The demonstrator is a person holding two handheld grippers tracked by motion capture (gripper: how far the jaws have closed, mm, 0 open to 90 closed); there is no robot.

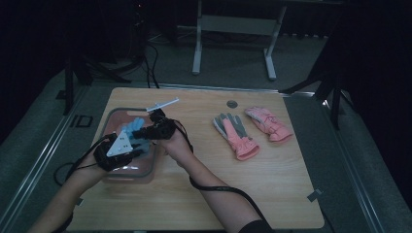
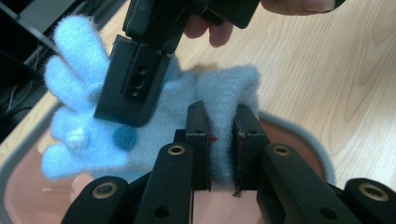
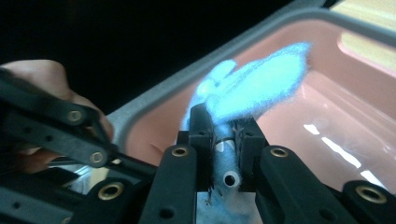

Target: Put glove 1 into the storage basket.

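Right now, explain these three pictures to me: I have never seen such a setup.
No robot here: a person holds a two-jaw tool in each hand. The high view looks down on a wooden table. The other two pictures come from cameras riding on each tool, looking along its black jaws.

The left hand-held gripper and the right hand-held gripper are both shut on one fluffy light blue glove, held over a pink bin with a grey rim. To the right lie two pink gloves, apart from the bin.
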